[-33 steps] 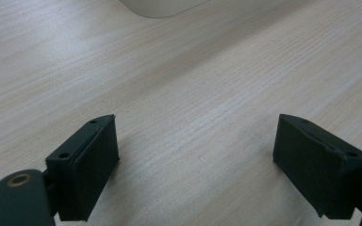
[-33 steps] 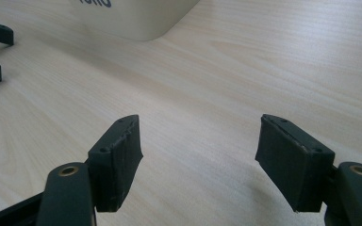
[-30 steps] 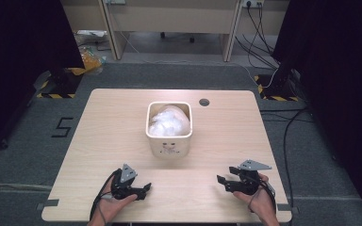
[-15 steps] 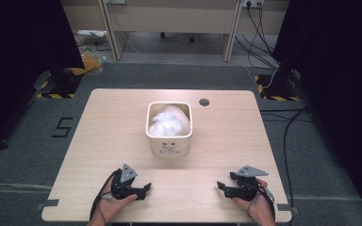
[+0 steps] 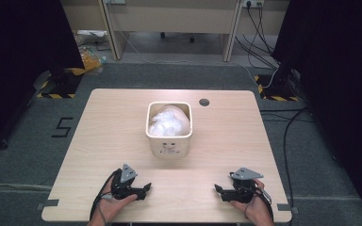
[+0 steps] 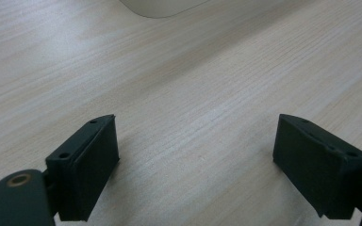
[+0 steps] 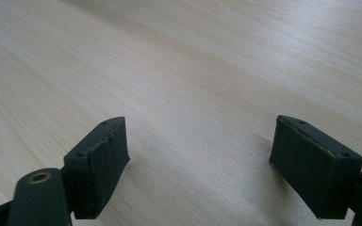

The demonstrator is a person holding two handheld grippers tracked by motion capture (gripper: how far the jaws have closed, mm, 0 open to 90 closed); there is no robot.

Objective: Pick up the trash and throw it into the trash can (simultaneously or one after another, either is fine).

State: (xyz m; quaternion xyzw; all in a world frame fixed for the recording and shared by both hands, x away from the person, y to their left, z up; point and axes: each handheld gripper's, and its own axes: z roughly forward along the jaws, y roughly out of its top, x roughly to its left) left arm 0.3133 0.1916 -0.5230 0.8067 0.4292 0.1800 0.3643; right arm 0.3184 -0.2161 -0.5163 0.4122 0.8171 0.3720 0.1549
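Observation:
A cream square bin (image 5: 168, 141) stands in the middle of the wooden table (image 5: 226, 132), with crumpled white plastic (image 5: 169, 121) inside it. My left gripper (image 5: 146, 189) rests near the front edge at the left, pointing right. It is open, with bare wood between its jaws (image 6: 195, 141), and the bin's base (image 6: 160, 5) shows at the top of the left gripper view. My right gripper (image 5: 217, 189) lies at the front right, pointing left. Its jaws have just been opening and stand wide with nothing between them (image 7: 198, 141).
A round cable hole (image 5: 204, 102) sits in the tabletop behind the bin to the right. Cables (image 5: 287, 127) run over the grey floor at the right. Desk legs and a yellow bag (image 5: 90, 59) lie beyond the table's far edge.
The right hand has shifted slightly toward the front edge and a little leftward with its gripper. The left hand and the bin have stayed where they were.

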